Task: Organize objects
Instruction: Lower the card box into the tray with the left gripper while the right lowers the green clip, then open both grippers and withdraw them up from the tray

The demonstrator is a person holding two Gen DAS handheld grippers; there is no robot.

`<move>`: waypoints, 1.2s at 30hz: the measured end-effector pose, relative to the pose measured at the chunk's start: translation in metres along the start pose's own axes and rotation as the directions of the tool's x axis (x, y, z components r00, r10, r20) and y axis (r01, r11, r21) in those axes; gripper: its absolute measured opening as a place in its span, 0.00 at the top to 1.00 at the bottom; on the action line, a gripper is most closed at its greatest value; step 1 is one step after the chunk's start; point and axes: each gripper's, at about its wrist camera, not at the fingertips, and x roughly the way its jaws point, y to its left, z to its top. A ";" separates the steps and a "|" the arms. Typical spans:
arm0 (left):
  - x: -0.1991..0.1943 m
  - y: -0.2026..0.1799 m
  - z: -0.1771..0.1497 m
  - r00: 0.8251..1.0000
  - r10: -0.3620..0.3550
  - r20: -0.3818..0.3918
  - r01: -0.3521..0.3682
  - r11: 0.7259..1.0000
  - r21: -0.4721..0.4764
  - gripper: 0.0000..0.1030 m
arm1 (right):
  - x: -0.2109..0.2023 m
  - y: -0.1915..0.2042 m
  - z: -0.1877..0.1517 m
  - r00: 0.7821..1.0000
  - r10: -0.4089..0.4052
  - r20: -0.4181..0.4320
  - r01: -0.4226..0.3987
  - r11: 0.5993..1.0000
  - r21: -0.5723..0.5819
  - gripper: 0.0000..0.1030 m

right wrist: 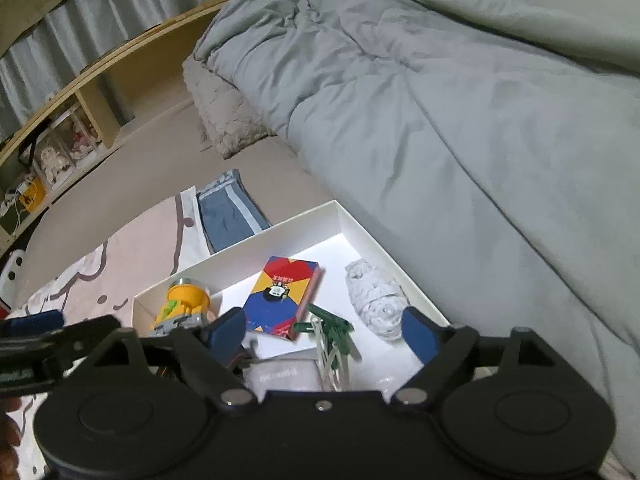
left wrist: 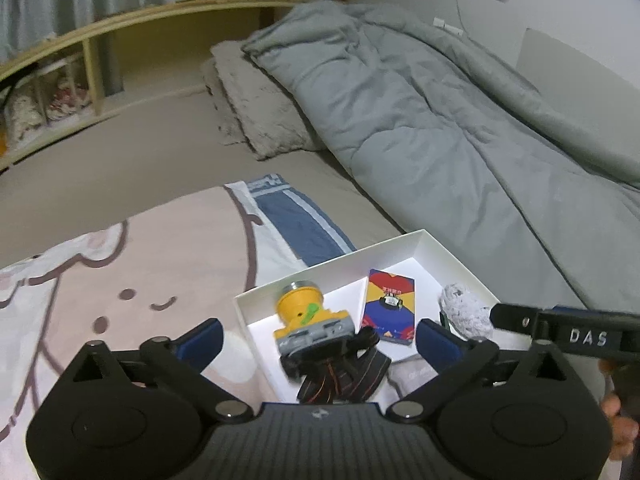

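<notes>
A white open box (left wrist: 340,258) (right wrist: 260,236) lies on the bed. Inside it are a yellow headlamp (left wrist: 308,316) (right wrist: 182,304) with a black strap (left wrist: 344,376), a red, blue and yellow card box (left wrist: 390,304) (right wrist: 284,296), a rolled grey-white cloth (left wrist: 466,314) (right wrist: 376,300), and green clips on white cords (right wrist: 332,328). My left gripper (left wrist: 320,340) hangs open above the headlamp, pads clear of it. My right gripper (right wrist: 324,330) is open over the clips and a clear bag (right wrist: 280,376), gripping nothing. Each gripper shows at the edge of the other's view.
A bunched grey duvet (left wrist: 440,120) fills the right of the bed, with a beige pillow (left wrist: 256,108) beside it. A pink cartoon blanket (left wrist: 120,280) and a folded blue striped cloth (left wrist: 296,216) lie left of the box. A wooden shelf (left wrist: 100,48) runs behind.
</notes>
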 end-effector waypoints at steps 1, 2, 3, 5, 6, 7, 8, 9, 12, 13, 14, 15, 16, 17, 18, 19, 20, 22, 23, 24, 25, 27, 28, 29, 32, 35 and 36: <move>-0.007 0.000 -0.002 1.000 0.005 0.006 -0.005 1.000 0.001 0.00 | -0.007 0.003 -0.001 1.000 -0.003 0.014 0.003 1.000 -0.013 0.05; -0.014 0.000 -0.005 1.000 0.009 0.012 -0.009 1.000 -0.001 0.00 | -0.012 0.006 -0.002 1.000 -0.006 0.026 0.007 1.000 -0.028 0.03; -0.021 0.000 -0.007 1.000 0.012 0.016 -0.012 1.000 -0.004 0.00 | -0.018 0.009 -0.003 0.999 -0.011 0.036 0.012 0.999 -0.044 0.03; -0.035 0.000 -0.011 1.000 0.017 0.023 -0.016 1.000 -0.013 0.00 | -0.031 0.014 -0.006 0.999 -0.009 0.050 0.012 0.997 -0.070 0.01; -0.043 0.000 -0.013 0.999 0.019 0.031 -0.018 1.000 -0.019 0.00 | -0.038 0.017 -0.008 0.998 0.000 0.055 0.005 0.996 -0.084 0.00; -0.051 0.000 -0.015 0.999 0.022 0.045 -0.020 0.999 -0.027 0.00 | -0.045 0.019 -0.010 0.998 0.012 0.059 -0.006 0.995 -0.097 0.00; -0.059 -0.001 -0.016 0.998 0.025 0.058 -0.023 0.999 -0.035 0.00 | -0.051 0.020 -0.012 0.998 0.020 0.060 -0.014 0.994 -0.104 0.00; -0.066 -0.002 -0.018 0.997 0.026 0.067 -0.024 0.999 -0.041 0.00 | -0.057 0.022 -0.014 0.998 0.027 0.061 -0.020 0.994 -0.110 0.00; -0.089 -0.005 -0.024 0.995 0.039 0.089 -0.034 0.998 -0.054 0.00 | -0.077 0.026 -0.020 0.997 0.035 0.069 -0.026 0.992 -0.126 0.00; -0.098 -0.007 -0.027 0.994 0.049 0.096 -0.044 0.997 -0.059 0.00 | -0.083 0.026 -0.022 0.997 0.037 0.072 -0.027 0.991 -0.133 0.00; -0.104 -0.008 -0.030 0.993 0.057 0.101 -0.051 0.997 -0.063 0.00 | -0.089 0.027 -0.024 0.996 0.040 0.076 -0.029 0.990 -0.137 0.00; -0.110 -0.009 -0.032 0.992 0.066 0.105 -0.059 0.996 -0.069 0.00 | -0.096 0.027 -0.026 0.996 0.045 0.083 -0.033 0.990 -0.139 0.00; -0.118 -0.011 -0.036 0.991 0.079 0.107 -0.071 0.994 -0.078 0.00 | -0.103 0.026 -0.028 0.995 0.050 0.089 -0.038 0.990 -0.138 0.00; -0.123 -0.011 -0.039 0.990 0.085 0.109 -0.076 0.993 -0.085 0.00 | -0.108 0.025 -0.029 0.994 0.054 0.095 -0.041 0.990 -0.137 0.00; -0.128 -0.012 -0.043 0.990 0.088 0.110 -0.078 0.993 -0.091 0.00 | -0.115 0.024 -0.031 0.993 0.059 0.103 -0.044 0.990 -0.137 0.00; -0.134 -0.012 -0.047 0.990 0.087 0.113 -0.076 0.992 -0.098 0.00 | -0.122 0.022 -0.033 0.992 0.065 0.110 -0.049 0.989 -0.139 0.00; -0.139 -0.012 -0.051 0.990 0.087 0.115 -0.075 0.992 -0.105 0.00 | -0.127 0.021 -0.035 0.991 0.069 0.115 -0.053 0.988 -0.143 0.00; -0.149 -0.013 -0.059 0.989 0.090 0.115 -0.076 0.990 -0.121 0.00 | -0.138 0.018 -0.040 0.989 0.078 0.123 -0.059 0.987 -0.151 0.00; -0.153 -0.013 -0.062 0.989 0.094 0.116 -0.079 0.989 -0.129 0.00 | -0.142 0.017 -0.043 0.989 0.077 0.125 -0.058 0.986 -0.155 0.00; -0.157 -0.013 -0.065 0.988 0.101 0.117 -0.085 0.987 -0.133 0.00 | -0.145 0.016 -0.045 0.989 0.074 0.127 -0.053 0.986 -0.160 0.00; -0.161 -0.013 -0.069 0.987 0.110 0.117 -0.093 0.986 -0.136 0.00 | -0.149 0.015 -0.049 0.989 0.069 0.130 -0.047 0.985 -0.166 0.00; -0.168 -0.014 -0.078 0.984 0.134 0.115 -0.117 0.983 -0.142 0.00 | -0.156 0.013 -0.055 0.989 0.067 0.133 -0.043 0.983 -0.180 0.00; -0.172 -0.014 -0.083 0.983 0.140 0.117 -0.123 0.982 -0.142 0.00 | -0.159 0.013 -0.058 0.989 0.069 0.133 -0.044 0.981 -0.189 0.00; -0.174 -0.013 -0.088 0.983 0.141 0.119 -0.123 0.982 -0.142 0.00 | -0.161 0.012 -0.062 0.988 0.071 0.134 -0.044 0.979 -0.197 0.00; -0.178 -0.013 -0.102 0.984 0.136 0.111 -0.119 0.982 -0.150 0.00 | -0.167 0.012 -0.074 0.988 0.078 0.134 -0.047 0.975 -0.219 0.00; -0.181 -0.013 -0.114 0.983 0.155 0.097 -0.140 0.980 -0.145 0.00 | -0.171 0.012 -0.086 0.988 0.079 0.131 -0.047 0.971 -0.235 0.00; -0.182 -0.013 -0.118 0.981 0.165 0.097 -0.150 0.978 -0.145 0.00 | -0.172 0.012 -0.089 0.988 0.078 0.132 -0.045 0.970 -0.238 0.00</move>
